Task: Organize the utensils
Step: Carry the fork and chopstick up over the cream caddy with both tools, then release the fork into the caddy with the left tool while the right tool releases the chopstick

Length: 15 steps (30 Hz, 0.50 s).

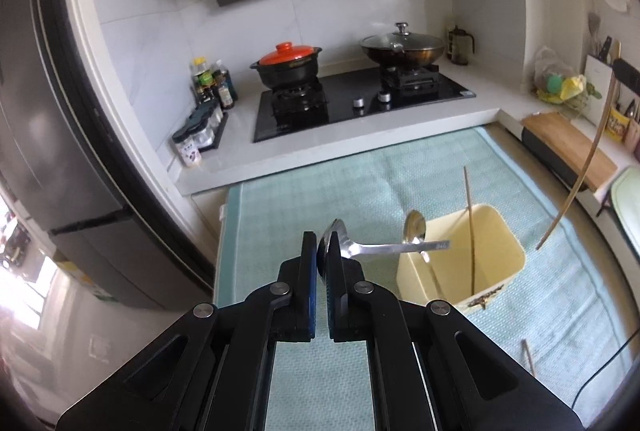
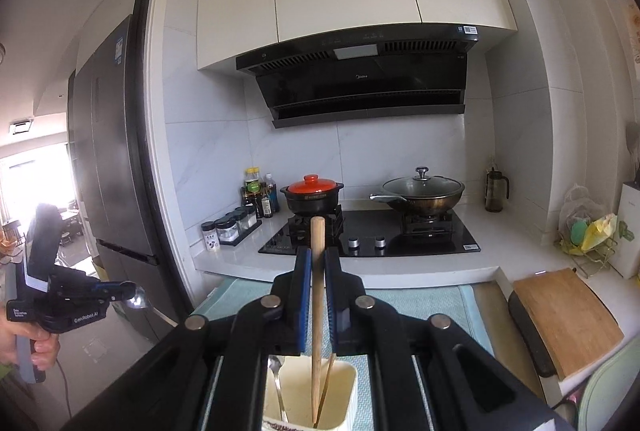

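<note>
My left gripper is shut on the bowl of a steel spoon, whose handle points right over the cream utensil holder. The holder stands on the teal mat and holds another spoon and a chopstick. My right gripper is shut on a wooden chopstick, held upright with its tip down in the holder; that chopstick hangs at the right of the left wrist view. The left gripper also shows at the far left of the right wrist view.
One more chopstick lies on the mat near the front. Behind are a gas hob with an orange-lidded pot and a lidded wok, spice jars, a fridge at left, a cutting board at right.
</note>
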Each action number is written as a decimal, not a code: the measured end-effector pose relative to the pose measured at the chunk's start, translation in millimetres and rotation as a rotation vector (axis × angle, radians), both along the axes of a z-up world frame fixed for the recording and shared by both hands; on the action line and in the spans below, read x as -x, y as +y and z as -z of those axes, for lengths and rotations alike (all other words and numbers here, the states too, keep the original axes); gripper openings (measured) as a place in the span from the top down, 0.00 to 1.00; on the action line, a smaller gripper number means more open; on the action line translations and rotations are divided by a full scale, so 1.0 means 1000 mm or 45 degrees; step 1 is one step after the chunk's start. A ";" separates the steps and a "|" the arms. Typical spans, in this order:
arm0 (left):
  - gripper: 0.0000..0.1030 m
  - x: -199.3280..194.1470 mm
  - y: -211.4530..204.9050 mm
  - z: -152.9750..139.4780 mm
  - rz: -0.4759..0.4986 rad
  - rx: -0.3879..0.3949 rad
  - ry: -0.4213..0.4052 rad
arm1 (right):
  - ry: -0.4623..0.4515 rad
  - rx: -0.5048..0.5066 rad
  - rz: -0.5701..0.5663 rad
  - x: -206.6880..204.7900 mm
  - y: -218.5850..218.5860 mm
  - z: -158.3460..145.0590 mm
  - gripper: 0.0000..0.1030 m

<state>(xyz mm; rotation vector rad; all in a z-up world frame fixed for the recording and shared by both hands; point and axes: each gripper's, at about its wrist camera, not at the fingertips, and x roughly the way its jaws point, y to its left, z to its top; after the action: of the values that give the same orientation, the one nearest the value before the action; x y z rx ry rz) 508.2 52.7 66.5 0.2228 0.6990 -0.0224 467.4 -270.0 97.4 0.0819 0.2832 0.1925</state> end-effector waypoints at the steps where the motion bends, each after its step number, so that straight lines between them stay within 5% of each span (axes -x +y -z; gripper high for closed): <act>1: 0.99 -0.008 -0.004 0.005 0.004 -0.018 0.013 | -0.008 -0.001 0.008 -0.007 0.000 0.003 0.93; 6: 0.99 -0.037 -0.026 0.035 0.044 -0.096 0.092 | 0.038 -0.041 0.016 -0.045 -0.002 0.032 0.93; 15: 0.99 -0.068 -0.050 0.076 0.113 -0.070 0.236 | 0.408 -0.025 -0.077 -0.099 0.012 0.115 0.93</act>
<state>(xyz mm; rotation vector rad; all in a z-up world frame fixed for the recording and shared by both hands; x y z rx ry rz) 576.5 2.7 -9.3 0.3070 0.8750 -0.1095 566.8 -258.2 -17.4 0.1237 0.6039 0.2425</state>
